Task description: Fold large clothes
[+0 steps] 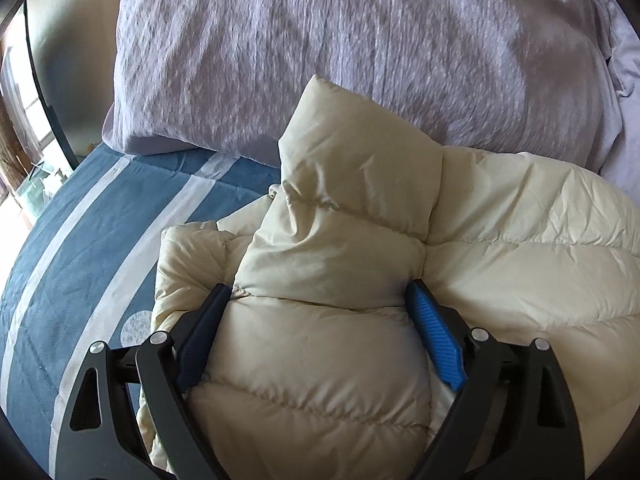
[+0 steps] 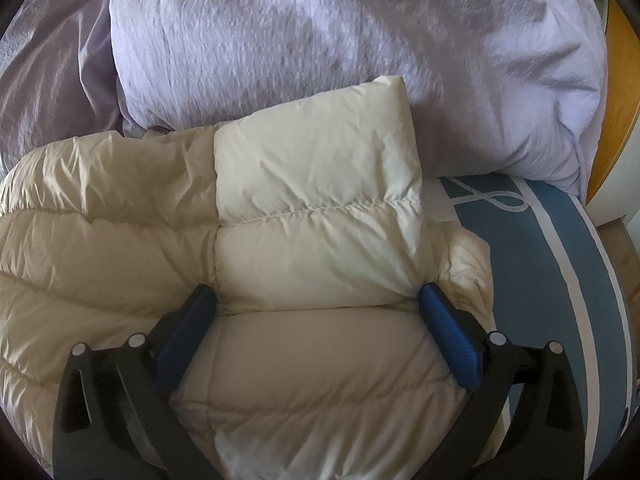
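A cream puffer jacket (image 1: pixel 344 264) is laid on the bed (image 1: pixel 80 240), just below the lilac pillow (image 1: pixel 320 40). A folded sleeve is straddled by the wide-spread jaws of the left gripper (image 1: pixel 320 292) and right gripper (image 2: pixel 318 294) alike

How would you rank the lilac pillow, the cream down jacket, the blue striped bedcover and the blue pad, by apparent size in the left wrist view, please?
1-2. Lilac pillow and cream down jacket: too alike, jacket nearer.
3. Blue striped bedcover.
4. Blue pad.
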The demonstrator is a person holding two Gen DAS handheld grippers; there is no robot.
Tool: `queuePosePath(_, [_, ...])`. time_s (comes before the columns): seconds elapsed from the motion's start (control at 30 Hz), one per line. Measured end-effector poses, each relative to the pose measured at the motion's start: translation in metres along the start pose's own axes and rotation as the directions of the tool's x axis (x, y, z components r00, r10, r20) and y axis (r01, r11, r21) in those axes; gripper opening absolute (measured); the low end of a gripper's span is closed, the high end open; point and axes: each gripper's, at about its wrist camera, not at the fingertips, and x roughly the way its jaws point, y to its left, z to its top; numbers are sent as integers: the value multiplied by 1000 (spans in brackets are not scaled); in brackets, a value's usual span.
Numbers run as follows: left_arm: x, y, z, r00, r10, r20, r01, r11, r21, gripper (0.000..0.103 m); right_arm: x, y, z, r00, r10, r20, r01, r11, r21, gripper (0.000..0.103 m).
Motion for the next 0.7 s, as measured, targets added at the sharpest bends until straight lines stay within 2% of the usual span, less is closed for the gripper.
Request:
queuePosePath(0.47, [7,4,0,1000,-9,-4,9,1000,-8,91,3,1,5,1000,2,-5,-2,1000,5,101])
queuePosePath(0.63, [3,2,-3,1000,1,3,-1,1000,-2,91,-6,-5,1,1000,6,22,-7,1000,23,101])
queuePosePath(0.7, [-1,1,-2,1000,7,1,-7,1000,-1,90,-16,-4,0,999,-15,39,14,1000,17,100])
